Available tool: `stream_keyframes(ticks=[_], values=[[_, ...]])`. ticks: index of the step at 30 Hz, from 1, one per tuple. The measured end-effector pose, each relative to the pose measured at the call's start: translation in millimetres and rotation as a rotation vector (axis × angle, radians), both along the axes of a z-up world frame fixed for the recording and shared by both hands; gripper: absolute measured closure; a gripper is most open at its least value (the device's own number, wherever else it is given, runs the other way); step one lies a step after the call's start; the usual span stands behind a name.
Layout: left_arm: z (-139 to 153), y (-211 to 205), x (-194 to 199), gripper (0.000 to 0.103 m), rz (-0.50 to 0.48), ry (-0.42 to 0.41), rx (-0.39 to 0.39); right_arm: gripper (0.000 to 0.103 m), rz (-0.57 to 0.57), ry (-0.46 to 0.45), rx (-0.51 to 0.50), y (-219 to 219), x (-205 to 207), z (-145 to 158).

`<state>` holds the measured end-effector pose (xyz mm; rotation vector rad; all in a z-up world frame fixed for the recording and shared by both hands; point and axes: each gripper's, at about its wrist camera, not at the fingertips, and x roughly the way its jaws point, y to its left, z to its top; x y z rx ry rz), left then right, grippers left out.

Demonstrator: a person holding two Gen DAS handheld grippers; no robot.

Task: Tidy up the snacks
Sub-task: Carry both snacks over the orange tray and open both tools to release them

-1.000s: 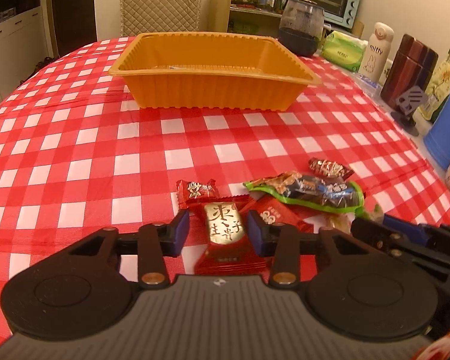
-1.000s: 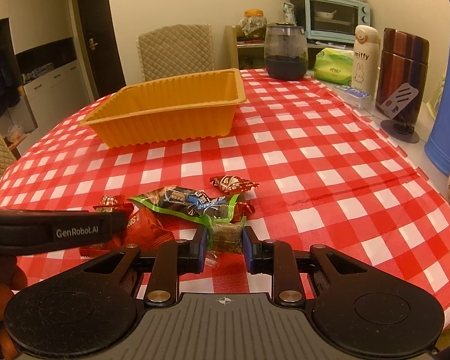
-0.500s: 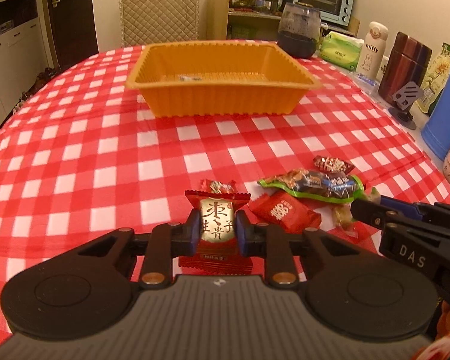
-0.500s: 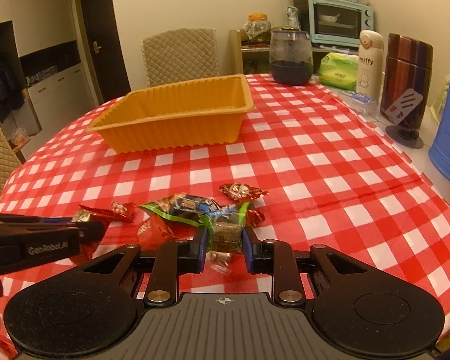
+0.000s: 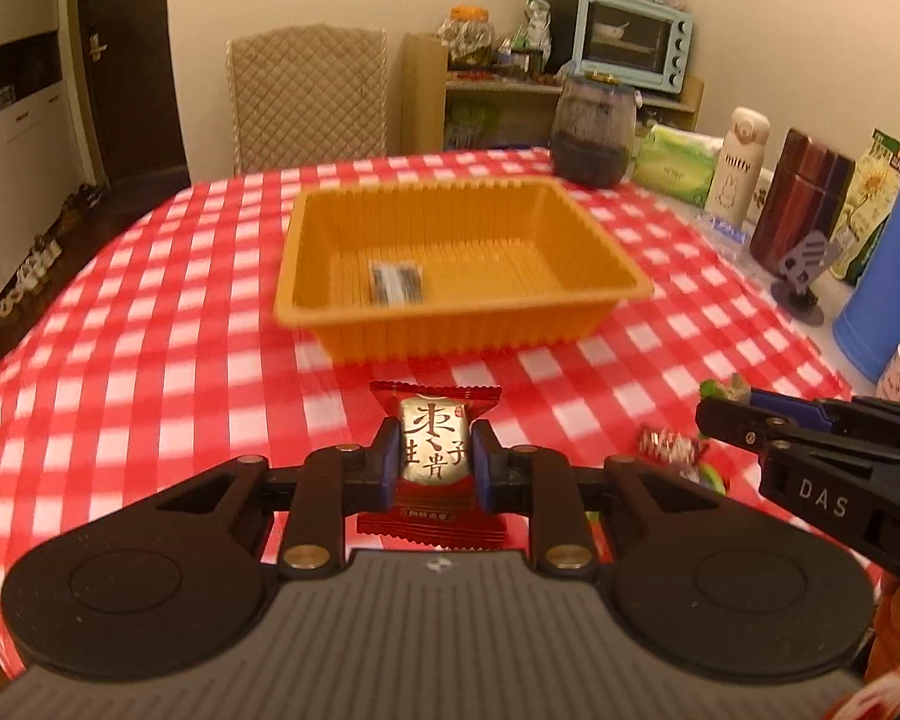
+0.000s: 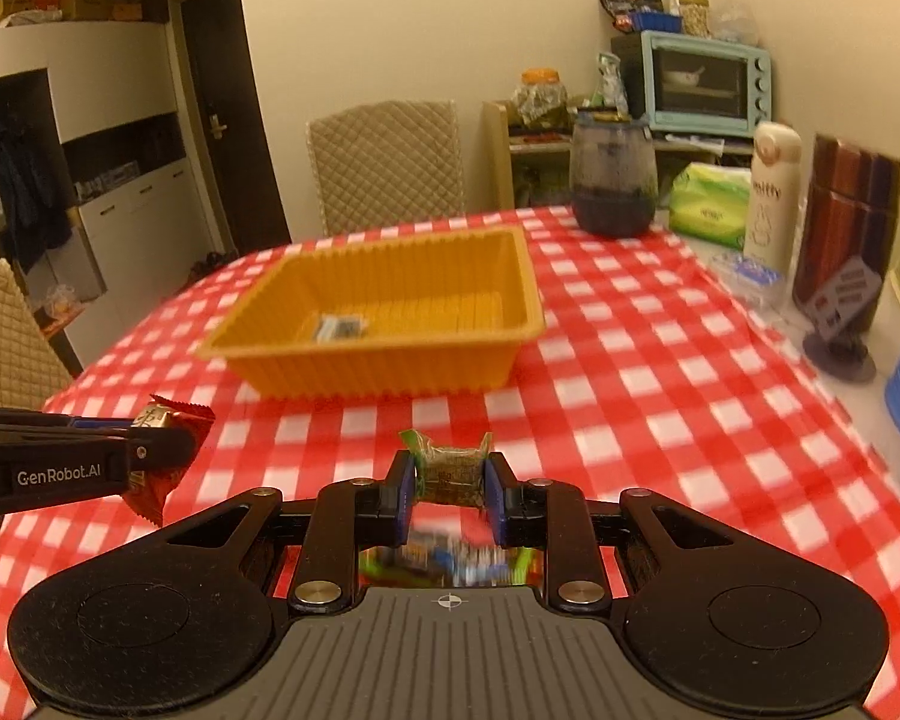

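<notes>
Left wrist view: left tool (image 5: 437, 457) clamped narrow on a red candy packet (image 5: 435, 456) with gold label, both blue pads pressed to the packet's sides. Packet held upright, its top edge above the pads, its bottom edge hanging below them, off the bench (image 5: 120, 372). To the right, right tool (image 5: 727, 414) seen side-on, a bit of green wrapper showing at its tip. Below it on the red-and-white checked cloth lie a small wrapped candy (image 5: 666, 443) and something green, partly hidden.

Right wrist view: right tool (image 6: 449, 483) closed on a small greenish-brown candy (image 6: 450, 468) in clear wrapper with green ends, pads tight on both sides, lifted above the cloth. A blurred green and blue packet (image 6: 450, 564) lies below, between the tool's arms. At left, the left tool (image 6: 150, 450) enters side-on carrying the red packet.

Farther out on the bench, orange tray (image 5: 342, 276) with ribbed walls; one small dark packet (image 5: 396, 282) lies flat on its floor. Beyond the tray, a dark jar (image 5: 594, 132); along the right edge, a white bottle (image 5: 738, 165) and a brown canister (image 5: 801, 201).
</notes>
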<state>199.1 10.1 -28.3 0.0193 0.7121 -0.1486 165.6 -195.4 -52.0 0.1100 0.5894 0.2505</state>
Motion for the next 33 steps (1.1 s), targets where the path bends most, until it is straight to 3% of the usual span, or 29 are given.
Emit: stream_keyframes(ticks=[7,15,33], values=[[18,6,37,0.081,-0.007,-0.055,-0.004,0.078,0.009,-0.047,-0.006,7,40,24],[18,17,80,0.081,0.017,-0.069,-0.042,0.078,0.024,-0.054,0.001,20,87,32],[0,32,156,0.081,0.026,-0.044,-0.034,0.078,-0.015,0.038,0.013,36,178,4]])
